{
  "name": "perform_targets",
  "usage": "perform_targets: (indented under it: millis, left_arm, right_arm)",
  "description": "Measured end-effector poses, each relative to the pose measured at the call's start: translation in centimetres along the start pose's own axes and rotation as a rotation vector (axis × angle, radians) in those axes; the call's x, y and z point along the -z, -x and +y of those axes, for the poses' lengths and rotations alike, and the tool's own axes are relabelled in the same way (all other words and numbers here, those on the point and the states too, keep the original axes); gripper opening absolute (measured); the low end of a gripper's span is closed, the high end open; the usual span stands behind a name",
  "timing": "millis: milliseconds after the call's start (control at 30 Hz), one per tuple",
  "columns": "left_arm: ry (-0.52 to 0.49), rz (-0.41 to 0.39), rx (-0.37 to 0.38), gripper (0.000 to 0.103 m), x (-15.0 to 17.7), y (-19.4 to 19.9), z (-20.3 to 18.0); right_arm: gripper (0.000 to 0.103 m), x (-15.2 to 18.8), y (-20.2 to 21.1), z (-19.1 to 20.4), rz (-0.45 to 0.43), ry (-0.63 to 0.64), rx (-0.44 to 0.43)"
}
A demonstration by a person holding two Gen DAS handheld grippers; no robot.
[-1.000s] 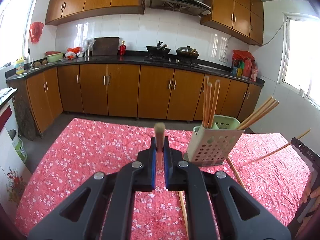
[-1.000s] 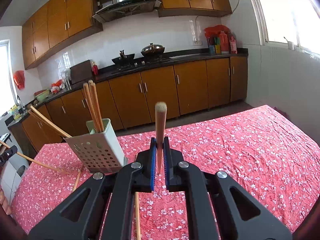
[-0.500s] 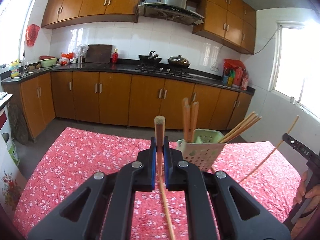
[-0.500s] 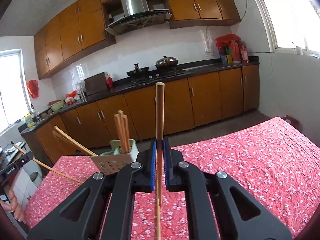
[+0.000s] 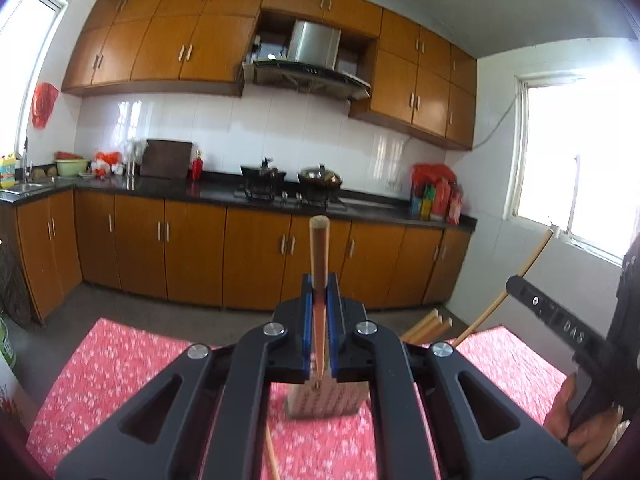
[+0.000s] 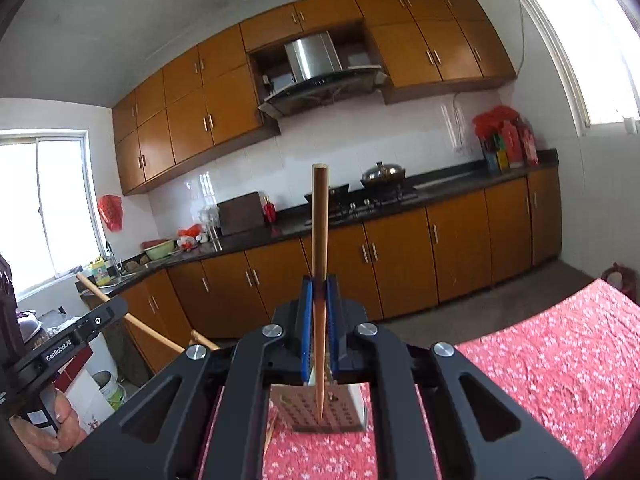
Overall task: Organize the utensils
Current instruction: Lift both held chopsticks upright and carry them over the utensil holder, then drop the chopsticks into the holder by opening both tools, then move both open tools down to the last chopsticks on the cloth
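My left gripper is shut on a wooden chopstick that stands upright, thin tip down. Below and behind its jaws stands the pale perforated holder, with several chopstick ends sticking out to its right. My right gripper is shut on a second upright chopstick, whose tip hangs in front of the holder. Each gripper shows at the edge of the other's view, held by a hand.
A red floral cloth covers the table. One loose chopstick lies on it near the holder. Brown kitchen cabinets, a dark counter and a stove stand beyond the table's far edge. A white bucket stands on the floor at the left.
Both grippers rose and tipped upward with their chopsticks. The holder slid down in both views and now sits beneath the jaws. More of the wall cabinets and ceiling shows.
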State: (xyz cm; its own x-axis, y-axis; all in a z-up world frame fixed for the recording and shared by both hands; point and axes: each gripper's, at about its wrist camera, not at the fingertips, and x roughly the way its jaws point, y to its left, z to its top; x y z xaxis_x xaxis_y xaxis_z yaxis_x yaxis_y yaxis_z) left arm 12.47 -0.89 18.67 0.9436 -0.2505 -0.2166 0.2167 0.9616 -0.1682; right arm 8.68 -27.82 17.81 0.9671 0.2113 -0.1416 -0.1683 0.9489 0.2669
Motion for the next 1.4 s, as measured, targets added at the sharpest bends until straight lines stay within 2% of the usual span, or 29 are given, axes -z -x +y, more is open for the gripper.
perform_targets:
  millis: [133,367,533,733,800,833,867,933,1200,1400]
  left_arm:
    - [0.01,-0.037,-0.024,0.008,-1.1,-1.7,-0.9]
    - [-0.009,0.021,-0.026,0.008,-0.1,-5.4,-1.3]
    - [-0.013,0.054,-0.026,0.008,1.0,-7.4,-1.0]
    - [-0.009,0.085,-0.033,0.008,1.7,-9.2,-0.4]
    - [0.005,0.094,-0.036,0.011,1.8,-9.5,-0.2]
    - [0.009,0.095,-0.036,0.016,1.8,-9.6,-0.1]
    - [0.009,0.094,-0.041,0.018,1.8,-9.5,0.0]
    - [0.009,0.091,-0.046,0.02,1.7,-9.4,0.2]
    - [0.027,0.086,-0.085,0.024,1.7,-6.8,1.5]
    - [0.016,0.137,-0.155,0.025,4.3,-4.2,3.5]
  right_arm:
    - [0.008,-0.9,-1.0,0.4,-0.066,0.009,-0.004]
    - [0.008,-0.8,-3.5,1.2,-0.13,0.033,0.025]
    - [0.008,0.9,-6.6,0.8,-0.064,0.049,0.044]
    - [0.008,2.0,-7.9,0.2,0.006,0.044,0.071]
    - [0.011,2.1,-7.8,-0.2,0.02,0.039,0.076]
    - [0.018,2.1,-7.7,-0.4,0.022,0.037,0.081]
    - [0.028,2.0,-7.5,-0.5,0.02,0.033,0.085]
    - [0.032,1.9,-6.9,-0.8,0.014,0.025,0.091]
    - [0.032,1.8,-4.2,-2.7,0.027,0.002,0.144]
    - [0.032,4.8,-2.3,-5.7,0.116,-0.02,0.209]
